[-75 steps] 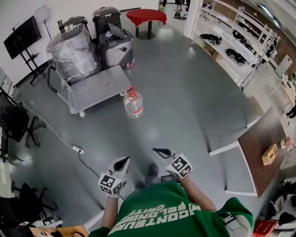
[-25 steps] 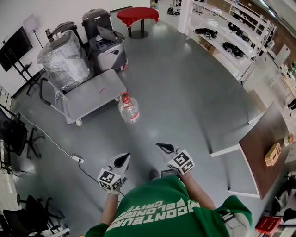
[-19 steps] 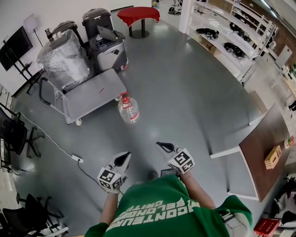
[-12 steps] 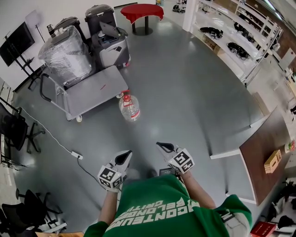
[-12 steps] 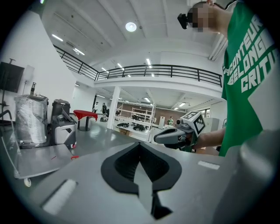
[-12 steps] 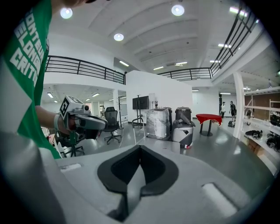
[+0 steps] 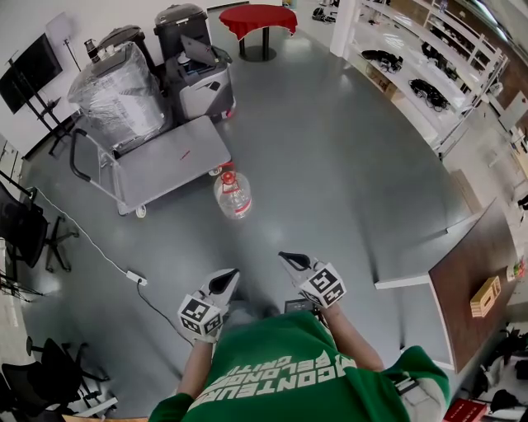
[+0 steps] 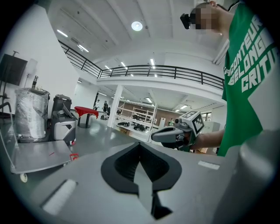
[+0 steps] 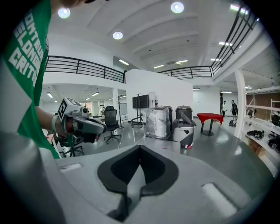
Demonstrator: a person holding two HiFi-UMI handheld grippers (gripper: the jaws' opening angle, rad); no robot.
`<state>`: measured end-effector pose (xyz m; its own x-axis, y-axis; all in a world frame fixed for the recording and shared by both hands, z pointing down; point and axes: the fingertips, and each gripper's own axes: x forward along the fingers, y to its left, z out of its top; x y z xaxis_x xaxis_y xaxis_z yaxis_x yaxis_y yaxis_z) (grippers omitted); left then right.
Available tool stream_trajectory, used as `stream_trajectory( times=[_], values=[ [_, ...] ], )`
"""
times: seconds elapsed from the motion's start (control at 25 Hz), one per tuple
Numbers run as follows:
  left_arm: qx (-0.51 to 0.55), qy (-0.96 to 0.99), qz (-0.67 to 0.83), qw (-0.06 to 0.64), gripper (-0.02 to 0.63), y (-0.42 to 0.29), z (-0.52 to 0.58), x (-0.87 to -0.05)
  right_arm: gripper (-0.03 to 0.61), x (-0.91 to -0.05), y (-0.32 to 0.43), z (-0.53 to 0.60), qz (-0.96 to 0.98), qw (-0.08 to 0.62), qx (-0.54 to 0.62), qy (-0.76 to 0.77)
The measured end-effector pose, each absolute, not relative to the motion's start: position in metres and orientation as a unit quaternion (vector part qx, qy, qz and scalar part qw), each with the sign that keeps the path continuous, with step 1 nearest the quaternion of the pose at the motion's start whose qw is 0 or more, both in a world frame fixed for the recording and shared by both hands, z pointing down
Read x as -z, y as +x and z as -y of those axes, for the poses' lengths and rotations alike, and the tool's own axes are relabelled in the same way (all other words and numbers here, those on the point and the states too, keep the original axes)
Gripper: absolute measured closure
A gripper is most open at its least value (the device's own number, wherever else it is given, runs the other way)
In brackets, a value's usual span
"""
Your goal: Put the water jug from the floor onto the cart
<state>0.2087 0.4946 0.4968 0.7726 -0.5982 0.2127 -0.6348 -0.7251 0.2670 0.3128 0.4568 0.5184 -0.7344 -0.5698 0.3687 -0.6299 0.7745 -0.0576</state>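
Observation:
The water jug [image 7: 233,196] is clear plastic with a red cap and stands upright on the grey floor, just off the near corner of the cart. The cart [image 7: 165,167] is a low grey platform on wheels with its handle at the left end. Both grippers are held in front of the person, well short of the jug. My left gripper [image 7: 224,281] is shut and holds nothing. My right gripper [image 7: 289,260] is also shut and empty. The left gripper view shows its closed jaws [image 8: 140,146], the cart's deck [image 8: 35,157] and the right gripper [image 8: 168,134].
A plastic-wrapped load [image 7: 118,89] sits at the cart's back by the handle. Grey machines [image 7: 200,78] and a red table [image 7: 266,16] stand beyond. A cable with a power strip [image 7: 134,278] lies on the floor at left, near office chairs [image 7: 25,231]. A brown table [image 7: 474,272] is at right.
Both grippers have drifted a little forward along with the person. The jug and cart have not moved, and both grippers' jaws stay closed.

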Motion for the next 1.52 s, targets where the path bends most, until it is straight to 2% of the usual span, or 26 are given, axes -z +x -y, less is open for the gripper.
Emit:
stream_trajectory(
  times=[0.8, 1.52],
  values=[
    [-0.035, 0.929, 0.326, 0.174, 0.603, 0.164, -0.413, -0.490, 0.588, -0.506, 0.261, -0.381, 0.926, 0.157, -0.090, 0.330],
    [-0.024, 0.923, 0.332, 0.192, 0.603, 0.112, -0.373, -0.496, 0.588, -0.507, 0.210, -0.346, 0.924, 0.178, -0.088, 0.326]
  ],
)
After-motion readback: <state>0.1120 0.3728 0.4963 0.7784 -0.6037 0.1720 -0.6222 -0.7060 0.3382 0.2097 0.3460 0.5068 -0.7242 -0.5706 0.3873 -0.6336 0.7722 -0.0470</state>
